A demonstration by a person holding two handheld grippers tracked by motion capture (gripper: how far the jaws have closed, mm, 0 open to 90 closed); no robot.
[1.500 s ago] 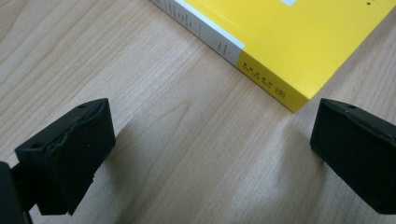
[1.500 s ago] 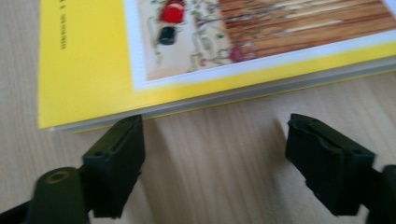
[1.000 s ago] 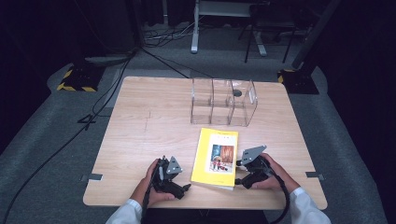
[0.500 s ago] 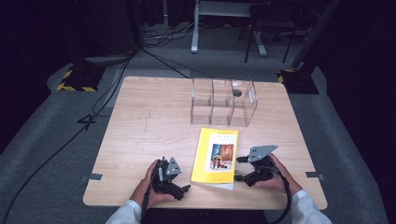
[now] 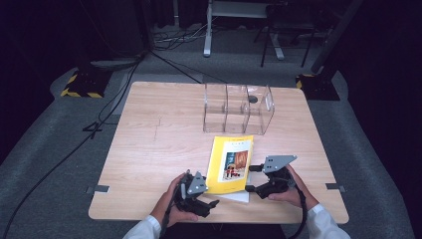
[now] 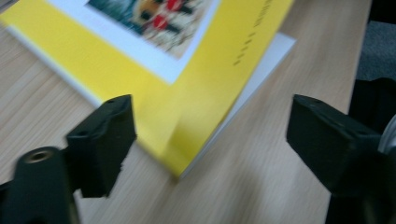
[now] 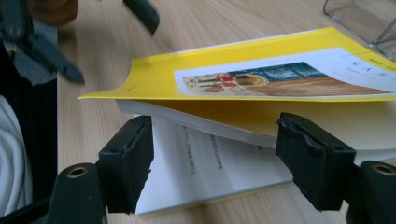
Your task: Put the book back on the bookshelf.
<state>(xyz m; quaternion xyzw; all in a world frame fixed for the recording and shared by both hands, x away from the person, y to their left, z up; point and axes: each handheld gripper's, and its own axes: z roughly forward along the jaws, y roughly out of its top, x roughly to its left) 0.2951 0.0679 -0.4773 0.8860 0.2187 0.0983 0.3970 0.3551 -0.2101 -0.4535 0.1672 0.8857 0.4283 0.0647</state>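
Near edge, book (image 5: 230,164): part open, so pages show
Left gripper (image 6: 210,140): jaws wide, closing, corner between
Right gripper (image 7: 215,158): wide, holding nothing, ready at pages

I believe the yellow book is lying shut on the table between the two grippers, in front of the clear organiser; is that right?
Not quite: the yellow book lies between the grippers, but it is partly open. The right gripper view shows its cover and front pages lifted off a white page beneath.

Overhead light falls evenly on the tabletop (image 5: 164,149) while the surrounding room lies dark; the left gripper view is motion-blurred, the right gripper view sharper, shadows soft
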